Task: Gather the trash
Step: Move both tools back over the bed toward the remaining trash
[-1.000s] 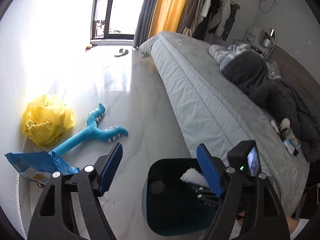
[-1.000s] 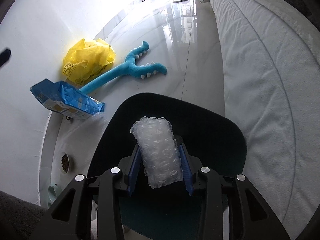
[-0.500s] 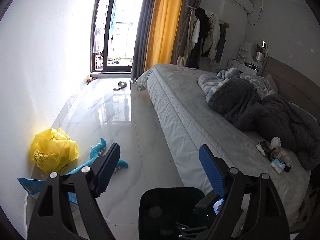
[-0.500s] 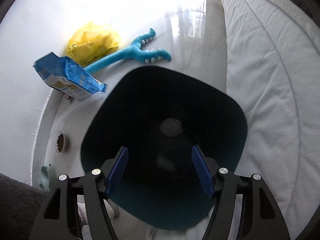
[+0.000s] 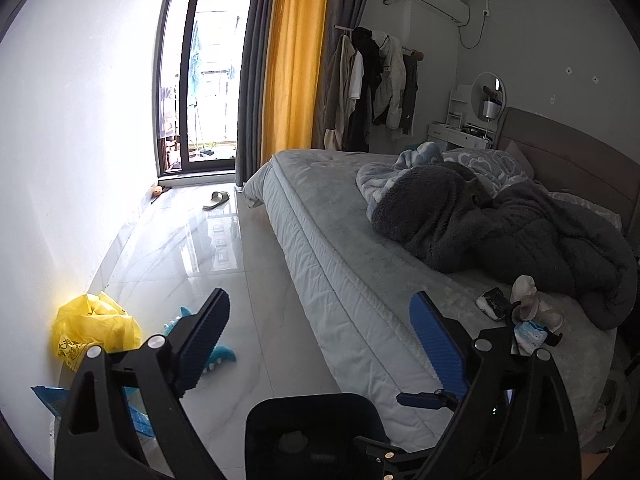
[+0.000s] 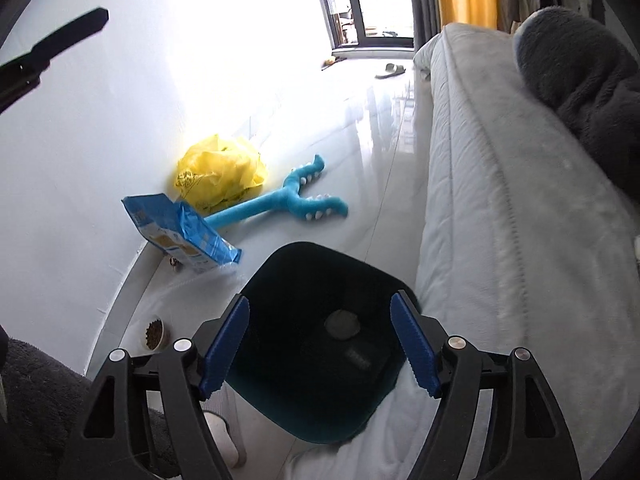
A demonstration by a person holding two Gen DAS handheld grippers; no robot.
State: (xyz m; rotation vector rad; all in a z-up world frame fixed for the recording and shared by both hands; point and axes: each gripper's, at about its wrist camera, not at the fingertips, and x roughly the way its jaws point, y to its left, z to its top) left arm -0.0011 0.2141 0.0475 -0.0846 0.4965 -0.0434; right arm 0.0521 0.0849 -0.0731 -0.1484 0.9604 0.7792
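2 handheld grippers with blue ribbed pads hover over a bedroom floor, and both sets of jaws are opening with nothing between them. The right gripper [image 6: 320, 344] points steeply down into a dark teal trash bin [image 6: 280, 412] that stands on the glossy white tile floor [image 6: 360, 140], pressed against the side of a grey bed [image 6: 500, 220]. Inside the bin lie a pale grey crumpled lump [image 6: 341, 325] and a dark flat item beside it, too dim to identify. The left gripper [image 5: 320, 344] looks out across the room, with only the bin's far rim [image 5: 312, 404] showing low in its view.

Along the white wall, well apart from the bin, sits a crumpled yellow plastic bag [image 6: 218, 176]. Just in front of it lies a blue snack bag [image 6: 180, 236], with one end of a long blue plush toy [image 6: 296, 200] reaching to it. A small bowl of brown pellets [image 6: 154, 332] rests on the floor near the bin.

On the bed, a dark grey fleece blanket [image 5: 480, 224] is heaped near a few small items [image 5: 528, 316] at the mattress edge. A slipper [image 5: 216, 199] lies by the balcony door.
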